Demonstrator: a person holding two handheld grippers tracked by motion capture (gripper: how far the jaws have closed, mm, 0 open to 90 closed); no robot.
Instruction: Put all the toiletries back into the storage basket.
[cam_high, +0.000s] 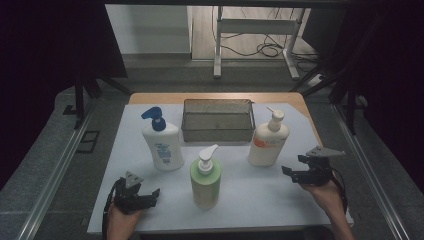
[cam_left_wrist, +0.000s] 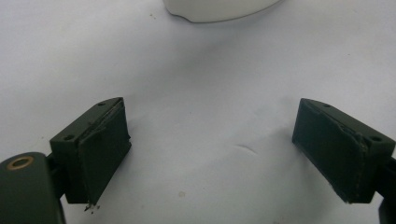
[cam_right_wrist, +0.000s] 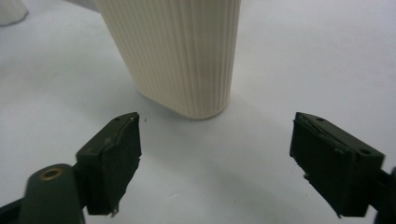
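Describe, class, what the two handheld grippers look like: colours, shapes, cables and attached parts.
Both the left gripper and the right gripper are black, each with two blocky jaws faced with flat, worn pads frayed at the edges. Each carries a grey three-cornered plate on top and trails a black cable. No sleeves show.

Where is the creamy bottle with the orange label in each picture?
High view: the cream bottle stands at right, just beyond the right gripper.
Left gripper view: not in it.
Right gripper view: its ribbed body rises at top centre, beyond the open jaws.
Shared landmark: the white table sheet.
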